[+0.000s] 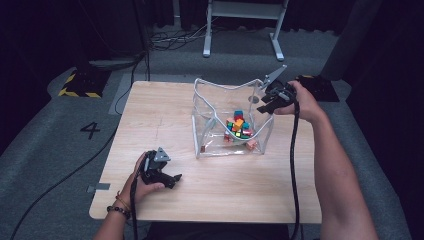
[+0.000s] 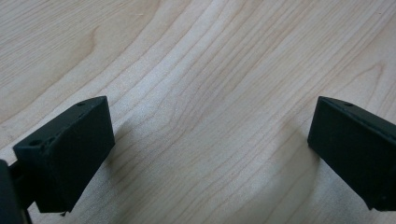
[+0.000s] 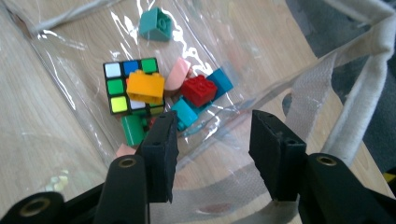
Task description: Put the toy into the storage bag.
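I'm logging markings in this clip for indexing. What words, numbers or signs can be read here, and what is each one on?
"4": a dark numeral on the grey floor, left of the table.
Yellow-and-black hazard stripes, a sign without text, on the edge of a dark base on the floor behind it.
The transparent bag, the puzzle cube and the toy bricks show no readable text.

A clear plastic bag [image 1: 212, 112] with white webbing trim is seen at the centre of the high view, standing open on the table. Inside it, toward the right corner, a heap is gathered — a puzzle cube [image 3: 126, 88] with an orange brick [image 3: 145, 87] resting on it, and red [image 3: 198, 90], blue and teal bricks beside.
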Available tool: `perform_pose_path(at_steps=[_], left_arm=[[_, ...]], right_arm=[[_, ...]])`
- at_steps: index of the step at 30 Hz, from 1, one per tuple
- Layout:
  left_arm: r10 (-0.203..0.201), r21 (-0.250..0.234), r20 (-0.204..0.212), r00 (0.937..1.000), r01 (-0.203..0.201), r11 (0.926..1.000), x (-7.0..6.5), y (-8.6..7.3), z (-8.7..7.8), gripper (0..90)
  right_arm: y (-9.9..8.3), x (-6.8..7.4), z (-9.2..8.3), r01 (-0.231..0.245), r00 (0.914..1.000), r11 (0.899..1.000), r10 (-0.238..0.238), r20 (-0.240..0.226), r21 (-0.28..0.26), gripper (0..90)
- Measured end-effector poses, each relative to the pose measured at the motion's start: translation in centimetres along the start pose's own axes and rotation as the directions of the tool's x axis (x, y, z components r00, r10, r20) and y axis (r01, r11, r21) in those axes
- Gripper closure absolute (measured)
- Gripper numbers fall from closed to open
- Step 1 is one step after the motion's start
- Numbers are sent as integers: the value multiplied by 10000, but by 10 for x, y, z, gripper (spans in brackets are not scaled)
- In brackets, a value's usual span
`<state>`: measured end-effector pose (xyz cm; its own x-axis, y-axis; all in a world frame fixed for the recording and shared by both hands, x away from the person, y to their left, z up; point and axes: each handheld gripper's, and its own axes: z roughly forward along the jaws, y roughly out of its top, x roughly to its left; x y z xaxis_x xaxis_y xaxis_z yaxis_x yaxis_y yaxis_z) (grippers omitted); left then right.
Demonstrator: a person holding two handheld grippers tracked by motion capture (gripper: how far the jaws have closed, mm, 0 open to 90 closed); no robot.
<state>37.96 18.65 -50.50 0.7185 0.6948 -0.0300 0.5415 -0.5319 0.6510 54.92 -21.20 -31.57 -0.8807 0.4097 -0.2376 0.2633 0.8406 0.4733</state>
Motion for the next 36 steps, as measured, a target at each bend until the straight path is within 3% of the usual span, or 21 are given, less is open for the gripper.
perform_pose_path(at_steps=[4, 13, 14, 16, 17, 19, 20, 23, 36], left_arm=[[-7, -3, 10, 10000, 7, 10000, 0, 0, 0, 6], [-2, 0, -13, 10000, 2, 10000, 0, 0, 0, 6], [-5, -4, 3, 10000, 5, 10000, 0, 0, 0, 6], [2, -1, -21, 10000, -2, 10000, 0, 0, 0, 6], [-1, 0, -16, 10000, 1, 10000, 0, 0, 0, 6], [0, -3, -17, 10000, 0, 10000, 0, 0, 0, 6], [-1, -3, -16, 10000, 1, 10000, 0, 0, 0, 6], [0, 0, -19, 10000, 0, 10000, 0, 0, 0, 6], [-4, -2, -16, 10000, 4, 10000, 0, 0, 0, 6]], right_arm=[[-3, 2, 1, -111, 9999, 9987, 110, -21, -491, 510], [-4, 12, -2, -673, 9958, 9867, 755, 508, -1482, 416], [-4, 16, -4, -893, 9917, 9791, 1044, 748, -1826, 374], [-4, 17, -5, -947, 9904, 9757, 1124, 801, -1975, 371], [-5, 18, -6, -1334, 9846, 9640, 1553, 799, -2300, 341], [-6, 17, -7, -1354, 9841, 9595, 1593, 792, -2471, 340], [-7, 19, -8, -1687, 9785, 9492, 1937, 704, -2657, 340], [-8, 21, -9, -1700, 9735, 9448, 2052, 1013, -2801, 339], [-19, 33, -26, -1930, 9612, 9194, 2472, 1220, -3427, 321]])
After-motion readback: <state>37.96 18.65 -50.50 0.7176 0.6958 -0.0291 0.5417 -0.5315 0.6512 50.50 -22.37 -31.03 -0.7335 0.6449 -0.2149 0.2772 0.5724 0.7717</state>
